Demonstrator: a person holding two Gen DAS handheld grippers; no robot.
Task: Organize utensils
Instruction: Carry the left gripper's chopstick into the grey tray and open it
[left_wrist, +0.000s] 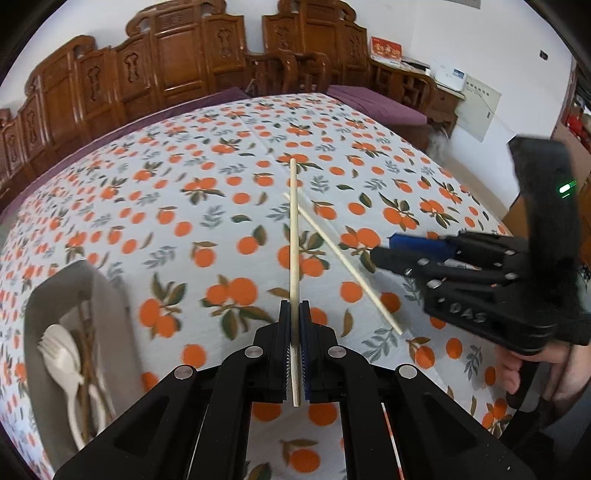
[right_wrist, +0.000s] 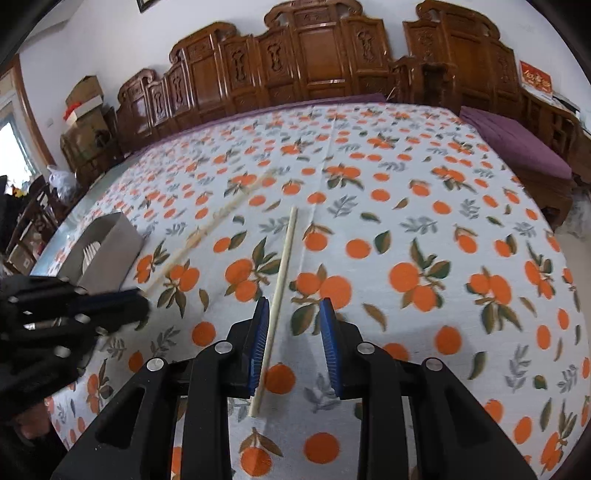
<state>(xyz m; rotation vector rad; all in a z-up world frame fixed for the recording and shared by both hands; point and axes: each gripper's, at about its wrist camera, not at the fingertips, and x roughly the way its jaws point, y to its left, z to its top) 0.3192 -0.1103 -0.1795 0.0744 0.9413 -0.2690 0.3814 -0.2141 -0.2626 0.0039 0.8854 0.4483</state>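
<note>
Orange-print tablecloth (left_wrist: 221, 206): grey tray (left_wrist: 37, 302) w/ fork, spoon; left gripper (left_wrist: 294, 314) clamps chopstick (left_wrist: 293, 229), right gripper (right_wrist: 295, 314) unclenched.

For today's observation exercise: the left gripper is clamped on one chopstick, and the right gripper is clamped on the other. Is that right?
Not quite. The left gripper is clamped on one chopstick, but the right gripper is open: the right wrist view shows the other chopstick lying on the tablecloth between its spread fingers, not gripped.

Orange-print tablecloth (left_wrist: 229, 206), carved wooden chairs (right_wrist: 317, 62), purple cushion (right_wrist: 517, 144), cardboard boxes (right_wrist: 86, 98)
</note>
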